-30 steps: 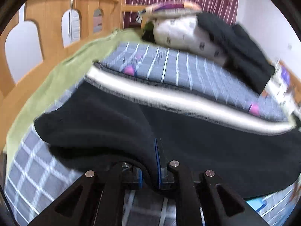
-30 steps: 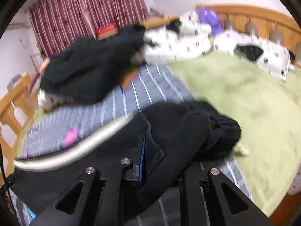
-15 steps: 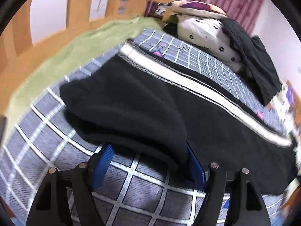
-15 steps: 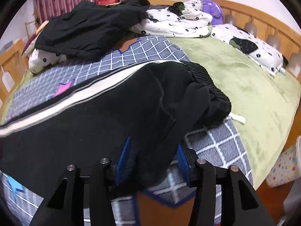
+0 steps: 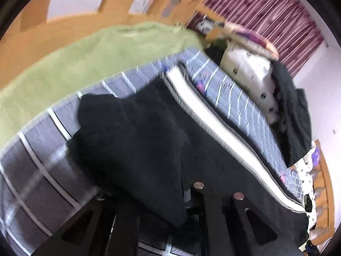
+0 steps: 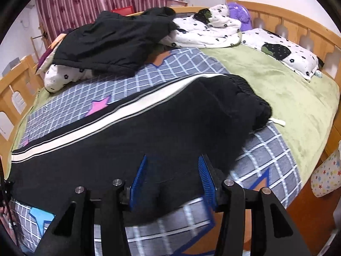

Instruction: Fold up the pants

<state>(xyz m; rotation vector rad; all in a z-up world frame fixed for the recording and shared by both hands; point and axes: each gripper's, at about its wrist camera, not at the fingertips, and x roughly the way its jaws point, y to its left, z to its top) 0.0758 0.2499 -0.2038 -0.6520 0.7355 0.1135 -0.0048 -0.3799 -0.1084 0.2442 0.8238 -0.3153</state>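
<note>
One pair of black pants (image 6: 170,128) with a white side stripe is laid lengthwise along the bed's (image 6: 298,111) checked blanket (image 6: 170,68), waistband toward the headboard end. Two claws are seen: the left claw (image 5: 185,200) is clenched on the pants fabric, having just closed. The right claw (image 6: 172,181) is spread, released, with fabric between its pads untouched.

Checked quilt (image 6: 170,72), green blanket (image 6: 277,89)

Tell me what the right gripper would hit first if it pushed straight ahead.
The black pants: their fabric already lies between the open right gripper fingers. Beyond that comes the checked blanket, though depth is hard to judge.
</note>
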